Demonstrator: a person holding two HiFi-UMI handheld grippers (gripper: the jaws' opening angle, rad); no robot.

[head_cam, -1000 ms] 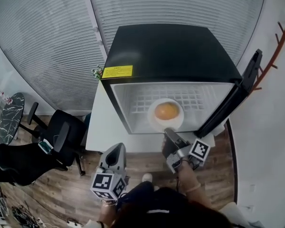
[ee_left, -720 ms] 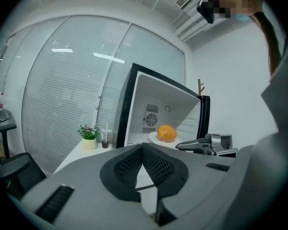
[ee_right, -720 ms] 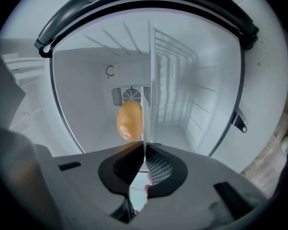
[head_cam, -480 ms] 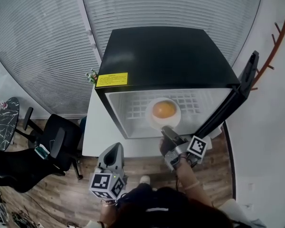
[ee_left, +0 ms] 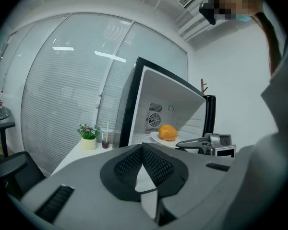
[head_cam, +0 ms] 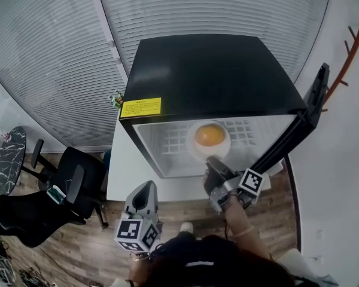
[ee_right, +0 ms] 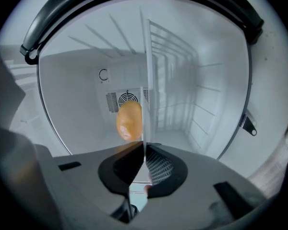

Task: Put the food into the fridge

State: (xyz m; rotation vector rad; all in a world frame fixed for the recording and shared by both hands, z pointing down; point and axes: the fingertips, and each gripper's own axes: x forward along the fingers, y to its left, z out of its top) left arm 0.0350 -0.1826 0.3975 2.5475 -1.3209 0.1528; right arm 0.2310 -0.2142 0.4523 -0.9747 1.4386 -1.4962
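Observation:
A white plate (head_cam: 222, 150) carrying an orange food item (head_cam: 209, 135) hovers inside the open black fridge (head_cam: 209, 70), over its white wire shelf (head_cam: 170, 137). My right gripper (head_cam: 214, 163) is shut on the plate's near rim. In the right gripper view the plate (ee_right: 144, 114) appears edge-on between the jaws of my right gripper (ee_right: 144, 145), with the food (ee_right: 129, 120) just beyond and the fridge's back vent behind. My left gripper (head_cam: 145, 191) hangs lower left of the fridge, shut and empty. The left gripper view shows my left gripper (ee_left: 142, 145), the food (ee_left: 167, 132) and my right gripper (ee_left: 182, 144).
The fridge door (head_cam: 299, 124) stands open at the right. The fridge sits on a white table (head_cam: 122, 166), with a small potted plant (ee_left: 89, 137) and a cup (ee_left: 105, 140) to its left. Black office chairs (head_cam: 42, 202) stand on the wooden floor at left.
My right gripper has carried the plate slightly deeper into the fridge. The left gripper has moved forward a little with it and stays shut.

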